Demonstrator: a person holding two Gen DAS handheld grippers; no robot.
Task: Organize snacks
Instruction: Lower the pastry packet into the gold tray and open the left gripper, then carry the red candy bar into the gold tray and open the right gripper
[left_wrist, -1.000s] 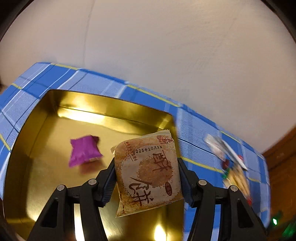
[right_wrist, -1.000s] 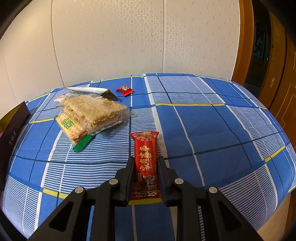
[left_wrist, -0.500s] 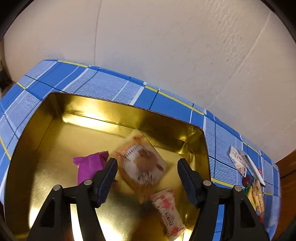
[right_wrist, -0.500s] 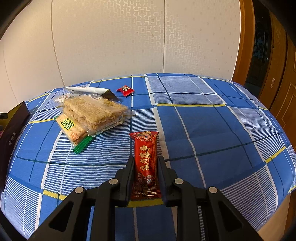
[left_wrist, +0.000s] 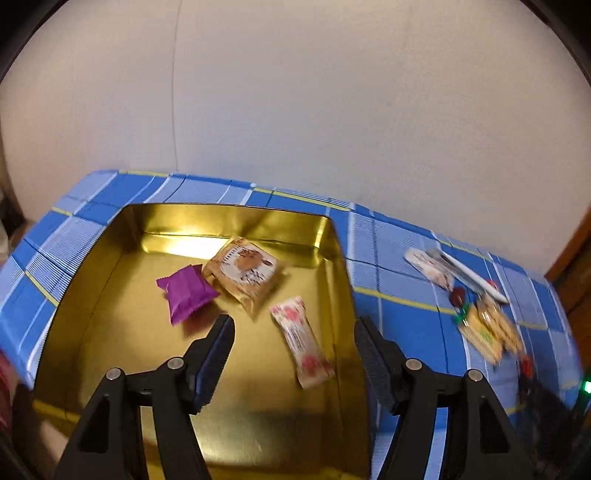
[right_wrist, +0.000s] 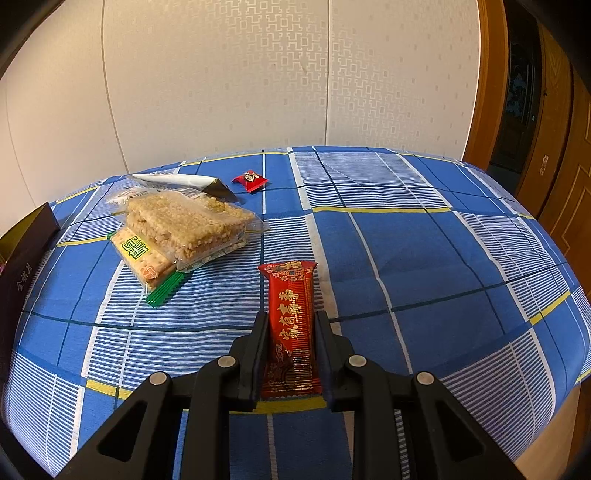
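In the left wrist view a gold tin box (left_wrist: 110, 280) sits on the blue checked tablecloth. Inside lie a purple packet (left_wrist: 186, 293), a brown biscuit packet (left_wrist: 245, 275) and a white-pink bar (left_wrist: 301, 341). My left gripper (left_wrist: 293, 330) is open and empty above the box. In the right wrist view my right gripper (right_wrist: 290, 323) is shut on a red snack bar (right_wrist: 291, 321), held low over the cloth.
A clear pack of rice cakes (right_wrist: 188, 221), a green-edged cracker pack (right_wrist: 146, 258), a white-silver sachet (right_wrist: 181, 181) and a small red candy (right_wrist: 250, 178) lie on the cloth. The box's dark side (right_wrist: 22, 266) shows at left. Wooden doors stand at right.
My left gripper opened and dropped the brown biscuit packet into the gold box, then drew back and up. The right gripper has held still with the red bar.
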